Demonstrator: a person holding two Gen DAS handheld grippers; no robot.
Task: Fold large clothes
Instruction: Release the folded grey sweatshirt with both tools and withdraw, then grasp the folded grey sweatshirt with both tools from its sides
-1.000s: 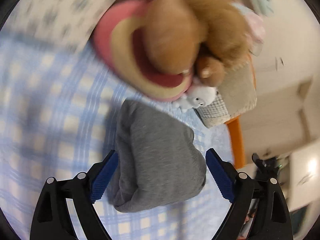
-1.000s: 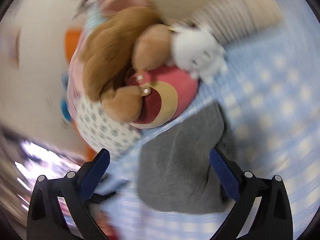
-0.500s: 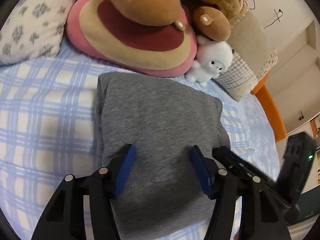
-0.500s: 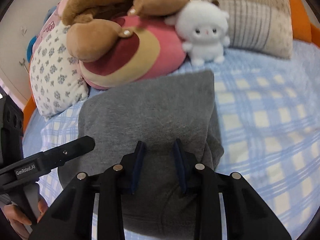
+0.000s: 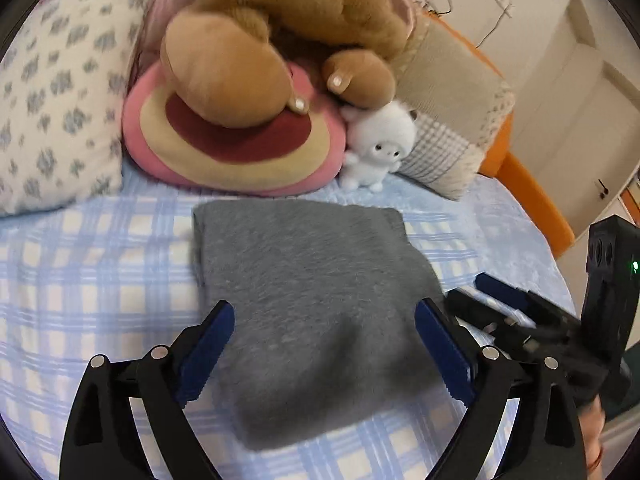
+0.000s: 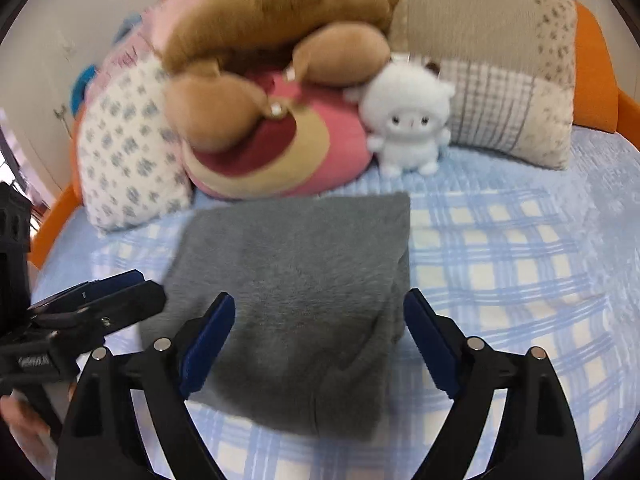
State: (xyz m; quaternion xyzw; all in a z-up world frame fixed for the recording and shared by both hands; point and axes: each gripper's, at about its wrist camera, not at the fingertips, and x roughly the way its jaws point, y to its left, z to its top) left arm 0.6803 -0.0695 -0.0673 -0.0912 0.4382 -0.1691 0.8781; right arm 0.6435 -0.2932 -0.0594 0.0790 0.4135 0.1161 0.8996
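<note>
A grey garment (image 5: 316, 296) lies folded into a thick rectangle on the blue checked bedsheet (image 5: 92, 280). It also shows in the right wrist view (image 6: 292, 292). My left gripper (image 5: 324, 350) is open and empty, held just above the garment's near edge. My right gripper (image 6: 318, 344) is open and empty, also above the near edge. The right gripper shows in the left wrist view (image 5: 500, 308), at the garment's right side. The left gripper shows in the right wrist view (image 6: 92, 304), at the garment's left side.
A pink, red and tan round cushion (image 5: 236, 152) with a brown plush toy (image 5: 280, 20) on it lies behind the garment. A small white plush (image 6: 408, 120), a floral pillow (image 5: 52, 92) and a beige patchwork pillow (image 6: 500, 60) line the orange headboard (image 6: 596, 64).
Both grippers have opened wide and let go of the garment. They have drawn back a little. The folded garment now lies free on the sheet.
</note>
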